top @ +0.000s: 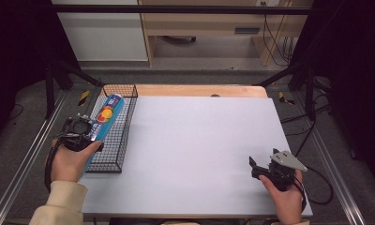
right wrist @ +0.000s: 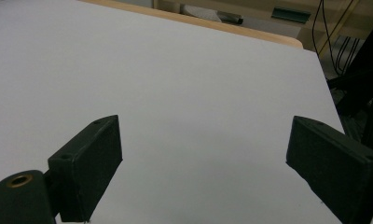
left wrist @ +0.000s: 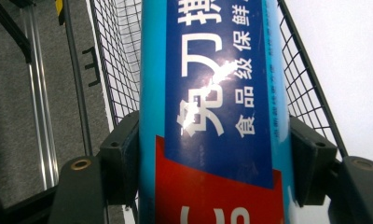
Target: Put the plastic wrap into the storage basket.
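1. blue box (left wrist: 212, 107), long and printed with chinese characters, sits clamped between my left gripper (left wrist: 212, 154) jaws, one pad on each side.
2. black wire basket (top: 124, 119) at the table's left edge surrounds the box, which lies lengthwise over it.
3. my right gripper (right wrist: 203, 158) hangs over the bare white table (top: 199, 140) near its right front corner, jaws wide apart and holding nothing.
4. my right hand (top: 286, 199) grips its handle.

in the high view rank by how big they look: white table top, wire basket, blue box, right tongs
1. White table top, by far the largest.
2. Wire basket.
3. Blue box, partly hidden by the left tongs.
4. Right tongs; held higher, nearer the camera, so true size is unsure.
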